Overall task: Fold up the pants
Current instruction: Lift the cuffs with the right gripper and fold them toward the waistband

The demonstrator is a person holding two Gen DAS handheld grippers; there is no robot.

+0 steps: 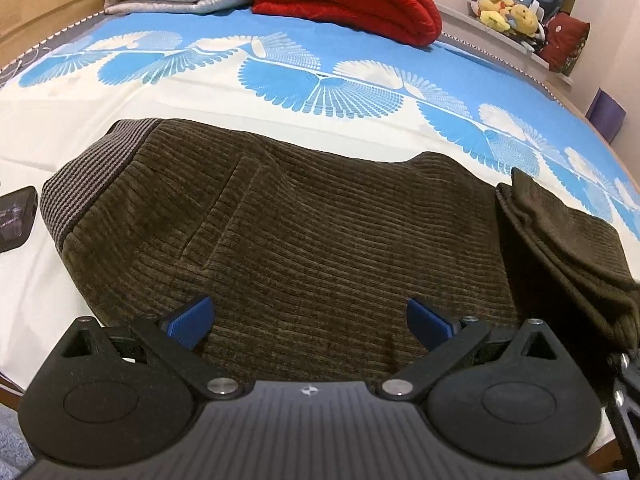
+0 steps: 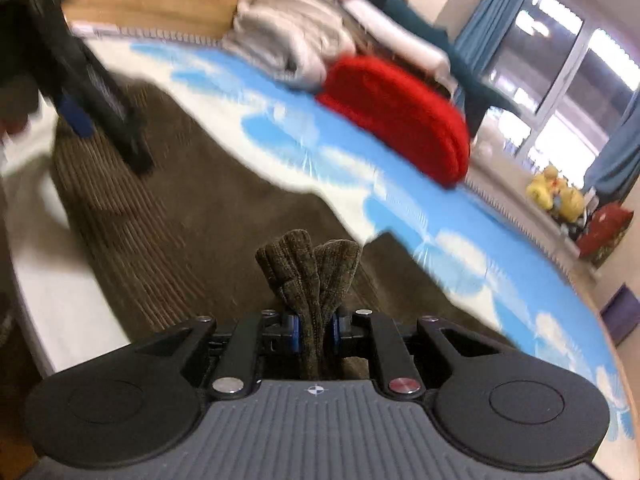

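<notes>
pants (image 1: 304,240) lie on the bed (image 1: 360,128); your right hand-held gripper (image 2: 316,326) pinches their bunched fabric, your left hand-held gripper (image 1: 310,320) hovers spread above them.

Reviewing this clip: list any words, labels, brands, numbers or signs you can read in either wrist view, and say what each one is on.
No text is readable in either view.
Black device at the left edge of the bed: faint pale markings on its face, too small to read.
Left gripper and right gripper: each body carries only a small crosshair symbol, no letters.
Right wrist view is motion-blurred; nothing legible on the pants either.
</notes>
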